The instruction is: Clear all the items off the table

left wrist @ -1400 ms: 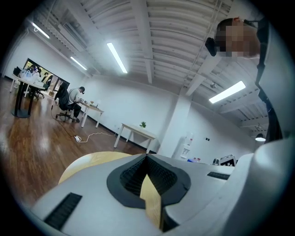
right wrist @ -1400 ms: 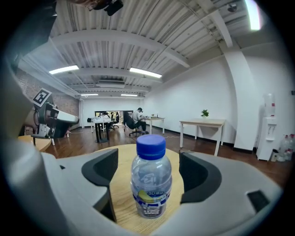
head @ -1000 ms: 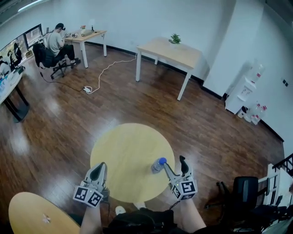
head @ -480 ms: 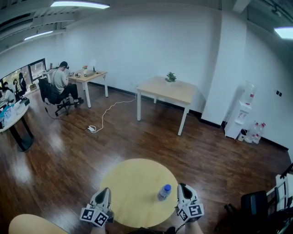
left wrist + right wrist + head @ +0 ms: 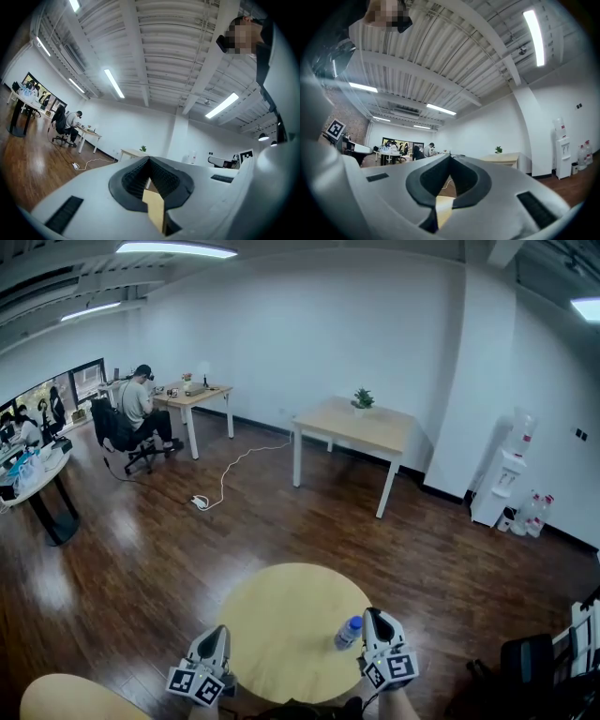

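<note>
A round pale-wood tabletop (image 5: 281, 620) stands on a dark wooden floor (image 5: 141, 559) in a white-walled office. Near the tabletop's right edge is a clear plastic bottle with a blue cap (image 5: 348, 632), just beside the right gripper (image 5: 375, 618). That gripper and the left gripper (image 5: 217, 634) have their fingers pressed together on nothing. The tabletop's near edge is cut off.

The right gripper (image 5: 450, 161) has its two jaws pressed together, with nothing between them. Under the tips, a small bit of the yellow table (image 5: 443, 206) shows. Far off stand a wooden table (image 5: 508, 158) with a little plant (image 5: 499, 150), a water cooler (image 5: 561, 145) and people at desks (image 5: 401, 151).
</note>
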Motion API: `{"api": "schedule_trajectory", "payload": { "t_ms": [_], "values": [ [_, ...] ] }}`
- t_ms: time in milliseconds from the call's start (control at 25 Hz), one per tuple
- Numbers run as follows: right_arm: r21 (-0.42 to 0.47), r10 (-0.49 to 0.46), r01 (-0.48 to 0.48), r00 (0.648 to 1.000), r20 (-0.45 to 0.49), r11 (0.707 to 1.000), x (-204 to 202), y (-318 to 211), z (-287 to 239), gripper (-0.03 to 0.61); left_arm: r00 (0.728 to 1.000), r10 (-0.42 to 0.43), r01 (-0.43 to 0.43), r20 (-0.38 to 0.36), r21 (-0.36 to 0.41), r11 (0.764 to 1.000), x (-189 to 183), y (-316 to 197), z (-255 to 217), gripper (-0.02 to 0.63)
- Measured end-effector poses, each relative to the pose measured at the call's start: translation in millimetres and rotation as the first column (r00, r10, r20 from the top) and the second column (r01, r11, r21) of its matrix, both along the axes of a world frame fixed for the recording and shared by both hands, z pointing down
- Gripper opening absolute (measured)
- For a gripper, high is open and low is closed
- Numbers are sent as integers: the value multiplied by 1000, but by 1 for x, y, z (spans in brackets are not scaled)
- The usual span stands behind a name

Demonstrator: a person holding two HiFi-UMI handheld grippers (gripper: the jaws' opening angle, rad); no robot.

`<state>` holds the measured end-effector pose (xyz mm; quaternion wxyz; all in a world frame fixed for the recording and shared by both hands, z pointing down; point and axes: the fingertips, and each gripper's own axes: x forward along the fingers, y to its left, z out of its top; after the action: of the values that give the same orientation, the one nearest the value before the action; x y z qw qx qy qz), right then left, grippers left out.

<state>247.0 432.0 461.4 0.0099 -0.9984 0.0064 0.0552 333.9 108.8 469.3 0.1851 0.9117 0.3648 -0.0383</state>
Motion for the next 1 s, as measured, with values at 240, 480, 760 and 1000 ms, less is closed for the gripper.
{"api": "schedule_trajectory", "payload": {
  "t_ms": [240,480,760,1000],
  "values": [
    [-10,-27,27,1000,2,1000,7,-12,2,2,1000,-5,6,-10,46,999,-1,-8,3,0],
    [-18,-56,55,998,-6,998,17,-17,-1,2,1000,-25,25,-1,-38,999,3,-21,-3,0],
    [-9,-113,113,994,0,994,31,-19,-3,2,996,-84,84,4,-5,996,2,-25,-7,0],
    [5,-216,215,976,9,976,51,-45,5,2,984,-179,179,10,14,984,-1,-46,-2,0]
  ]
}}
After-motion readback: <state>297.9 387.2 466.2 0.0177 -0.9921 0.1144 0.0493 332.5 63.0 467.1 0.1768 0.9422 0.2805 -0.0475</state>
